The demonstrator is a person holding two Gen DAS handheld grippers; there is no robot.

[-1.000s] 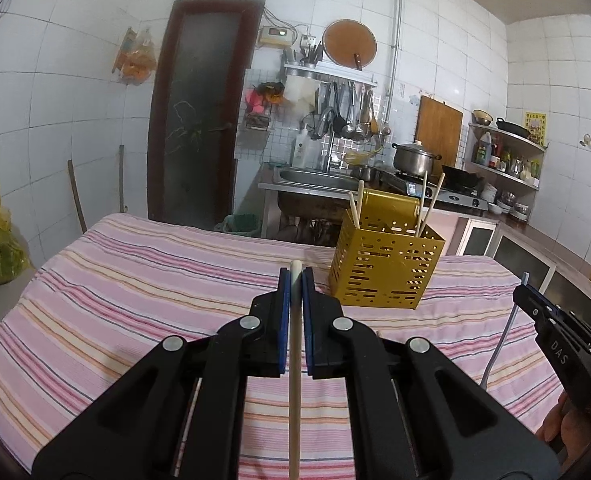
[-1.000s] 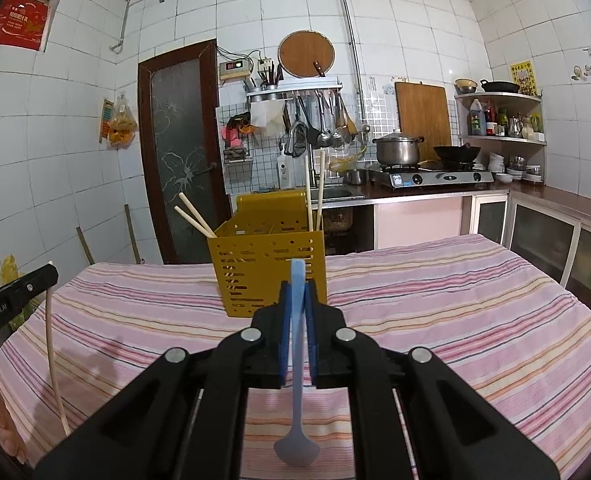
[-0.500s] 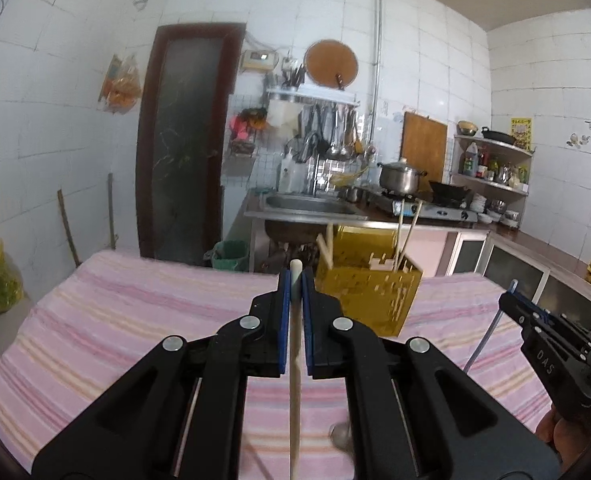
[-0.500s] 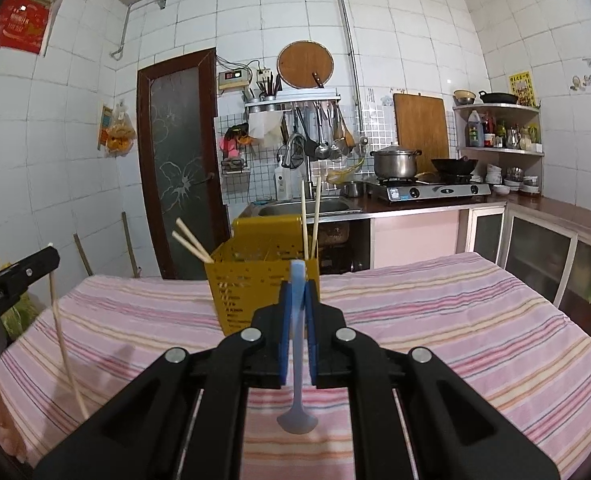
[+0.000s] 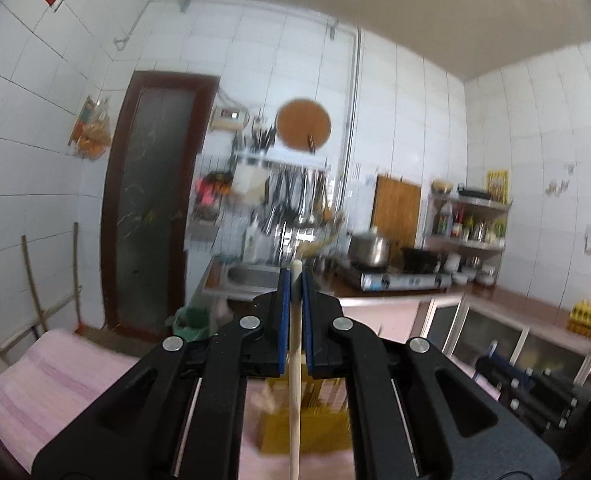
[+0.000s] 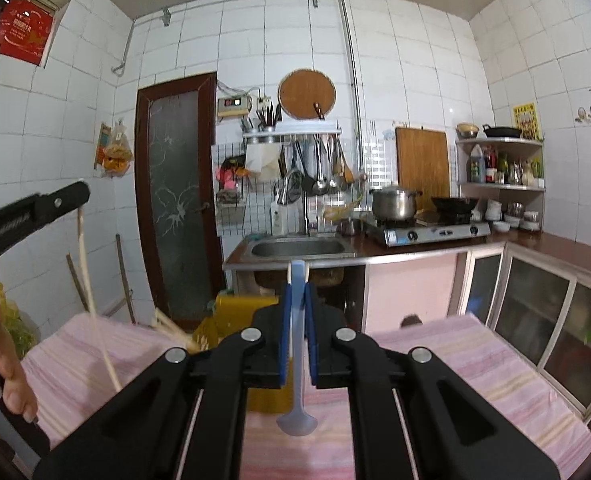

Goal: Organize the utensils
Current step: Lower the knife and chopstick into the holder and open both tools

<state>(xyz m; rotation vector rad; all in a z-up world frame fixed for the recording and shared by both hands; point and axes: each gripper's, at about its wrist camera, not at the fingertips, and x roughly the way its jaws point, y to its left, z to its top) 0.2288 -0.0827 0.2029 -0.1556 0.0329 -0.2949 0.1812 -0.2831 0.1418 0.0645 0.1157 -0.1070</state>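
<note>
**Two hand-held grippers, each clamped on a utensil, above the yellow holder**

Item 1. Left hand-held gripper [image 5: 294,280]: blue pads together on a pale wooden chopstick [image 5: 294,392]. The stick stands near upright between the pads, its rounded tip just above them, its lower length running down in front of the black frame and cut off by the bottom edge. The left view is blurred throughout.

Item 2. Right hand-held gripper [image 6: 296,296]: pads clamped on the handle of a light blue spoon [image 6: 297,420]. The handle end shows just above the pads; the bowl hangs below, facing the camera.

Item 3. Yellow utensil holder [image 6: 239,312]: sits on the striped pink surface [image 6: 475,364] directly beyond and below both grippers. Mostly hidden behind the gripper frames; perforations not legible (in the left view only a yellow smear under the pads). Pale chopsticks [image 6: 171,330] lean out of its left side, blurred.

Item 4. From the right view, the left gripper appears at the far left edge, partly cut off, its stick hanging down over the cloth; a hand [image 6: 9,376] beneath it is only partly in frame.

Item 5. Background: sink [image 6: 297,248], stove and hanging tools beyond the surface.
</note>
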